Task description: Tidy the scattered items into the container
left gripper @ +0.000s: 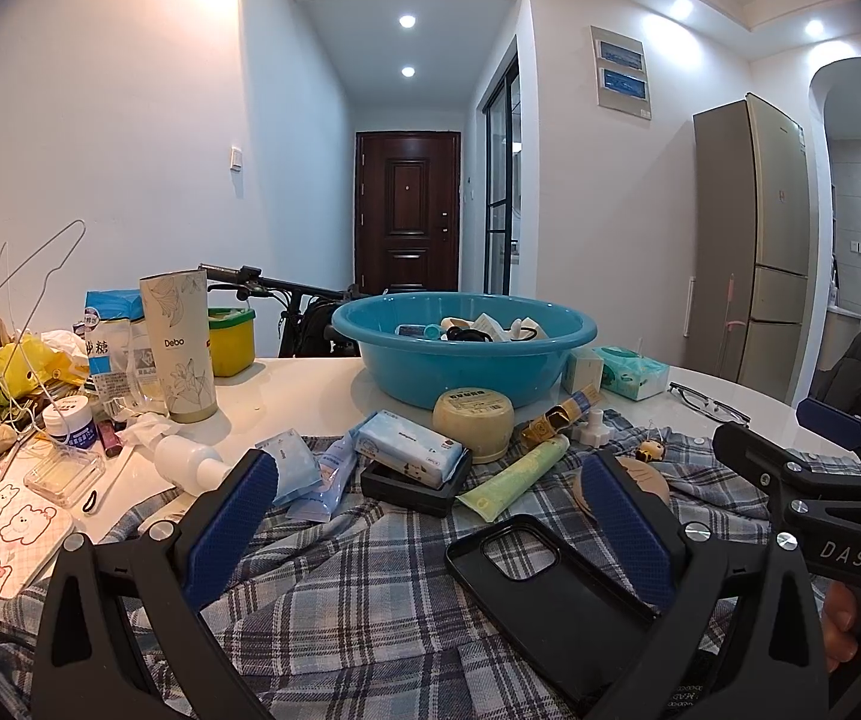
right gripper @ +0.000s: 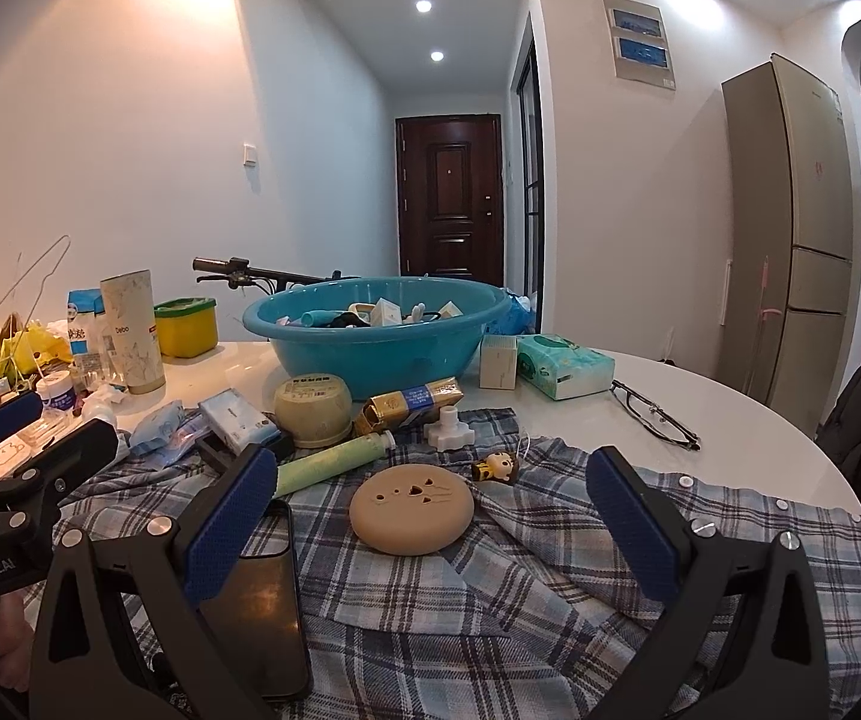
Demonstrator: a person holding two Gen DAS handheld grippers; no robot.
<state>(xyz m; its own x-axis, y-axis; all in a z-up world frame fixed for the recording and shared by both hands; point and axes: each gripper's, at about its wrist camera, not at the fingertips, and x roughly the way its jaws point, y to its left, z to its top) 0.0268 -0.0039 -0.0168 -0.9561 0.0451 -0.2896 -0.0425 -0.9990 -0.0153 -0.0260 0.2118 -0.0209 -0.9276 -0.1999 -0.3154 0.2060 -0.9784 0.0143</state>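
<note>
While both my grippers, left gripper (left gripper: 430, 516) and right gripper (right gripper: 430, 516), hang spread wide with nothing in them at the bottom of frame, I'd call this maybe half done. Lower centre, the phone case (left gripper: 544, 576), tan disc (right gripper: 411, 507) and green tube (left gripper: 514, 477) sit loose on the plaid shirt (right gripper: 490, 618). Mid-frame, the blue basin (left gripper: 460, 354) already holds bits, on a white table (right gripper: 730, 414). Beyond: hallway, brown door (left gripper: 407, 210), fridge (right gripper: 790, 228) right.

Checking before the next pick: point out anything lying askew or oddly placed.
A plaid shirt lies crumpled across the table with a phone case, green tube and round tan puck on it. The white pump bottle lies tipped over. Nothing looks spilled.
</note>
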